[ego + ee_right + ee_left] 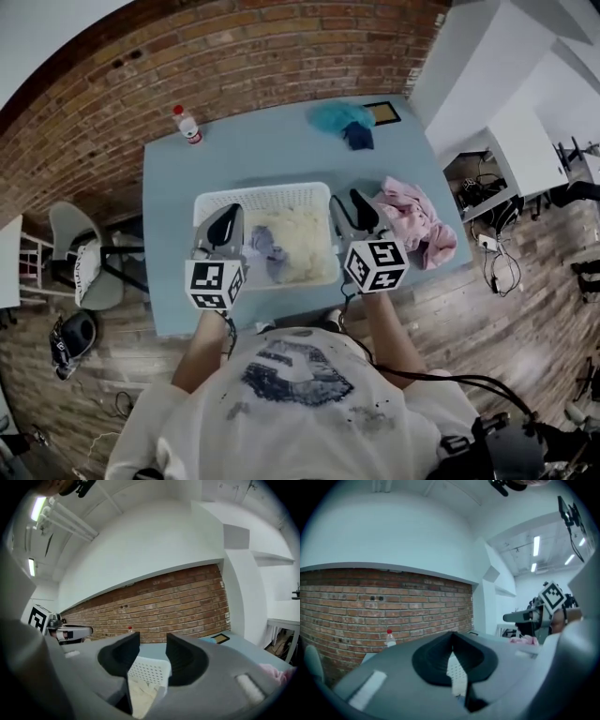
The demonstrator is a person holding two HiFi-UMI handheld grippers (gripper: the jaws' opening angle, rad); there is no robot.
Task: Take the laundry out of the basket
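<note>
A white perforated basket (262, 194) stands on the blue table (178, 206) and holds cream laundry (302, 246) with a grey-purple piece (267, 255) on its near side. My left gripper (230, 212) hovers over the basket's left rim, its jaws shut tip to tip with nothing in them (451, 634). Over the basket's right rim is my right gripper (357, 200), open with an empty gap (153, 641). Between its jaws I see the basket (151, 670) and cream laundry (140, 693) below.
A pink garment (417, 223) lies on the table right of the basket. A teal cloth (339, 114) with a dark blue piece (358, 138) and a framed panel (383, 112) sit at the back right. At the back left stands a red-capped bottle (187, 124). Brick wall behind.
</note>
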